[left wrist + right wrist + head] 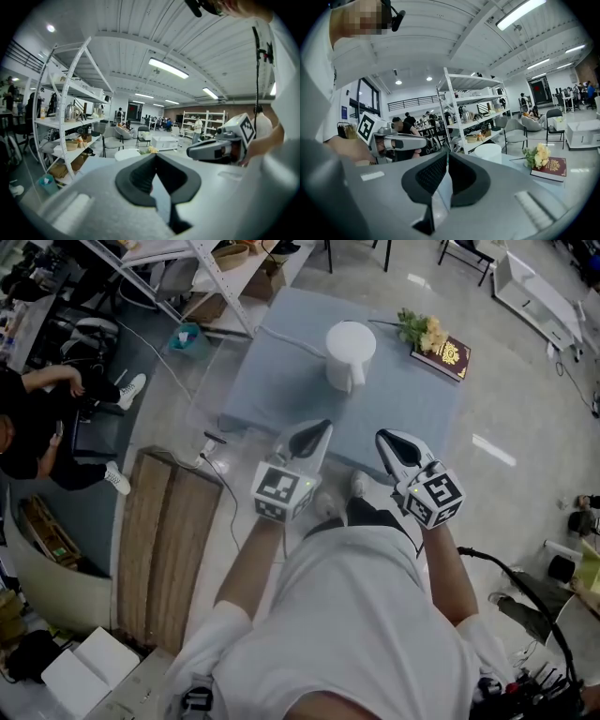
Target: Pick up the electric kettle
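The white electric kettle (350,352) stands upright on the grey-blue table (281,371), its handle toward me. It shows as a white lid in the left gripper view (127,153) and the right gripper view (488,152). My left gripper (319,430) hovers over the table's near edge, short of the kettle and a little to its left. Its jaws are shut with nothing between them (155,155). My right gripper (386,439) hangs beside it, to the kettle's right and equally short of it. It is also shut and empty (446,153).
A dark red book (442,359) with a bunch of pale flowers (420,329) lies at the table's far right. A white shelving rack (216,277) stands beyond the table's left corner. Wooden planks (164,549) lie on the floor at left, near a seated person (37,418).
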A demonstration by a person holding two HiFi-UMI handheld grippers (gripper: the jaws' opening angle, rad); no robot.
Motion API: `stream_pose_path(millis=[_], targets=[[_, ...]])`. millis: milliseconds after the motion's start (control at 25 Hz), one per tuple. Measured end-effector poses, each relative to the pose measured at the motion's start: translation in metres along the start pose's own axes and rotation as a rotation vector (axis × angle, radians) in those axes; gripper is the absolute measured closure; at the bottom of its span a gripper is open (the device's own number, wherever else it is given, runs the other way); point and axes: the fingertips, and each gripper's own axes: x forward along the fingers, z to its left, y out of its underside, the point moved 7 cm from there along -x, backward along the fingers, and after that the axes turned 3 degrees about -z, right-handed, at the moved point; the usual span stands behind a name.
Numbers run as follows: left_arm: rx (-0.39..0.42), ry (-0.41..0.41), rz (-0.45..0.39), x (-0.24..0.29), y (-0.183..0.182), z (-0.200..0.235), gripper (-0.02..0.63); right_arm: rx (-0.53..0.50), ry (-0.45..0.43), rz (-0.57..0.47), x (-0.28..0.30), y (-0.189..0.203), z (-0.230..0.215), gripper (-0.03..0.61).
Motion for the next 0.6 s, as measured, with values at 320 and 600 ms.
stream_pose_path(millis=[320,600], targets=[[-0.001,-0.038,0.003,0.026,-0.009,0.005,0.611,0.008,-0.047,0.004,0.015,-0.008,-0.034,0.56],[-0.01,-0.069,0.014,0.052,-0.011,0.006,0.611,0.02,-0.084,0.013,0.023,-0.016,-0.071,0.56]])
